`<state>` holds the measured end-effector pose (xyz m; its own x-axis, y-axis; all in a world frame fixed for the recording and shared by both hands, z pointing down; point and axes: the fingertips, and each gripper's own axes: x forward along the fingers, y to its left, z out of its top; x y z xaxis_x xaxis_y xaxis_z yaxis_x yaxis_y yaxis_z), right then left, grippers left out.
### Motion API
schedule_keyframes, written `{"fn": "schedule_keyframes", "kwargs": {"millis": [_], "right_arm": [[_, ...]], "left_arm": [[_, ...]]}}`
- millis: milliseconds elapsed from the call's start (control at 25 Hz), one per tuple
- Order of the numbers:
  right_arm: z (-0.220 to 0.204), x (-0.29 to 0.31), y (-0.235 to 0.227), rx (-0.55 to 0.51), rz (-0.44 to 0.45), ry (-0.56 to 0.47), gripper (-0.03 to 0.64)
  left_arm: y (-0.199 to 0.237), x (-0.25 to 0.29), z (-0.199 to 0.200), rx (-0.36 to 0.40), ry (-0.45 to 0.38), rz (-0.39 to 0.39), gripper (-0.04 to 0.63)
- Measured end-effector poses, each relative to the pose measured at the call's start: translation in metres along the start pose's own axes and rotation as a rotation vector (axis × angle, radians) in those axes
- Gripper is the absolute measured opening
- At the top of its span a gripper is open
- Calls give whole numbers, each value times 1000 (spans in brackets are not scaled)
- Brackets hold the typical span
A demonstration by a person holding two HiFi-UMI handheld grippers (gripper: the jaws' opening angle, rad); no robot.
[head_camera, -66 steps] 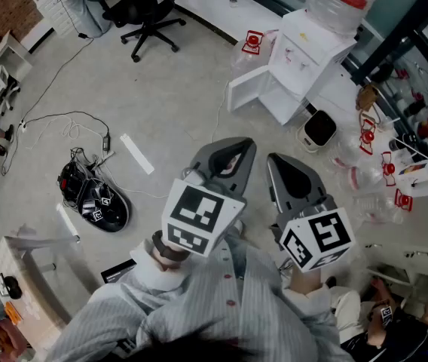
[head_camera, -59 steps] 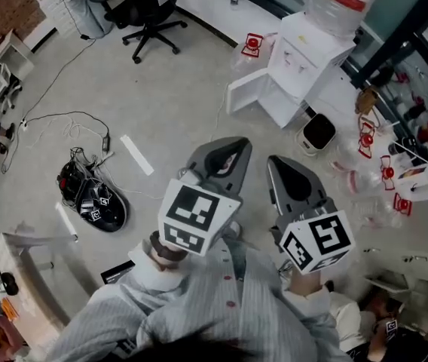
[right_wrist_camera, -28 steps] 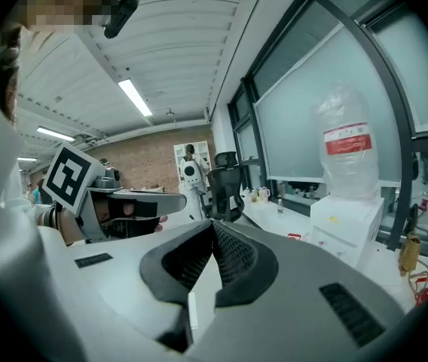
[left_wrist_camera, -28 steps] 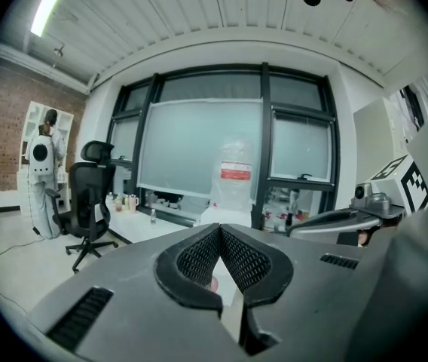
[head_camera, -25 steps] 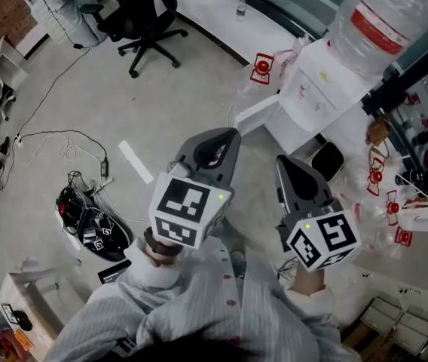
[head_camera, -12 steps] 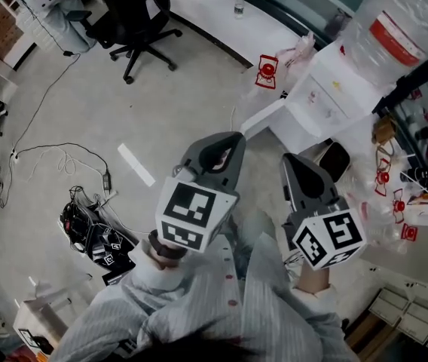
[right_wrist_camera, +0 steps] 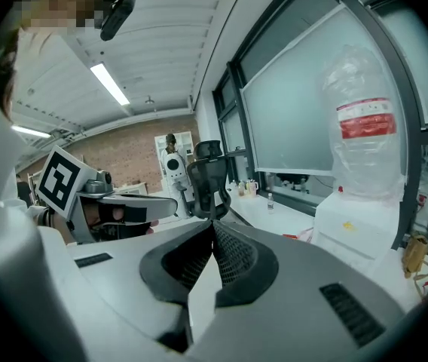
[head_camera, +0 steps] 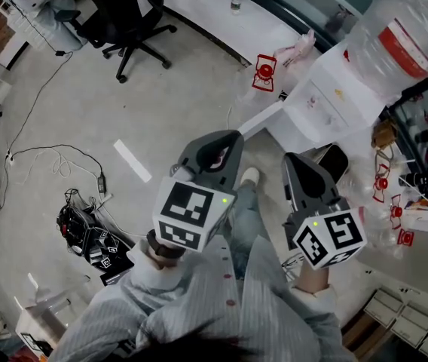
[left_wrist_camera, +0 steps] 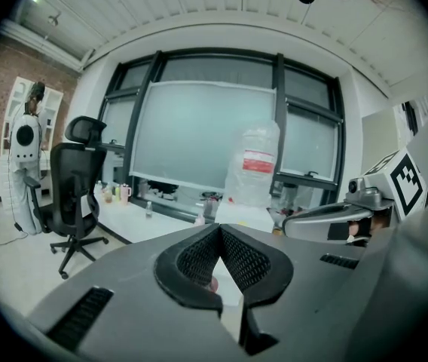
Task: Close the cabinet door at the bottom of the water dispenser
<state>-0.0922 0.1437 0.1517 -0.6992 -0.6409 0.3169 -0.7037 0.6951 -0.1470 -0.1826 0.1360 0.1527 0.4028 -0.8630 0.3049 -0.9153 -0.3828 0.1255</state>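
The white water dispenser (head_camera: 333, 96) stands at the upper right of the head view, with a large clear bottle (head_camera: 406, 32) on top. Its bottom cabinet door (head_camera: 262, 120) hangs open, swung out to the left over the floor. My left gripper (head_camera: 229, 136) is held just short of the door's free edge, jaws shut and empty. My right gripper (head_camera: 292, 159) is level beside it, below the dispenser's base, jaws also shut and empty. In the left gripper view the shut left gripper (left_wrist_camera: 219, 228) points at the dispenser (left_wrist_camera: 243, 216). In the right gripper view the dispenser (right_wrist_camera: 359, 228) stands right of the right gripper (right_wrist_camera: 212, 223).
A black office chair (head_camera: 127, 10) stands at the upper left by a long white counter (head_camera: 229, 17). Cables and a black device (head_camera: 86, 223) lie on the floor at left, near a white strip (head_camera: 132, 161). A small black bin (head_camera: 336, 159) sits beside the dispenser. My shoe (head_camera: 250, 176) shows between the grippers.
Both grippers and the head view have come closer to the dispenser, which now looms larger at the upper right. A shoe has stepped into sight between the grippers. Jaws stay shut.
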Motion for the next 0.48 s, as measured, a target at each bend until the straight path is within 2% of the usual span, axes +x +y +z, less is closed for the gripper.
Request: {"fn": "schedule_keyframes", "kwargs": {"millis": [200,480], "right_arm": [[16,29,-34,0,10,-4,14],[45,63,-104,3,27,-4,14]], "left_arm": [[13,45,19,3,-3,-1,9],[19,124,52,5,-5,10,9]]}}
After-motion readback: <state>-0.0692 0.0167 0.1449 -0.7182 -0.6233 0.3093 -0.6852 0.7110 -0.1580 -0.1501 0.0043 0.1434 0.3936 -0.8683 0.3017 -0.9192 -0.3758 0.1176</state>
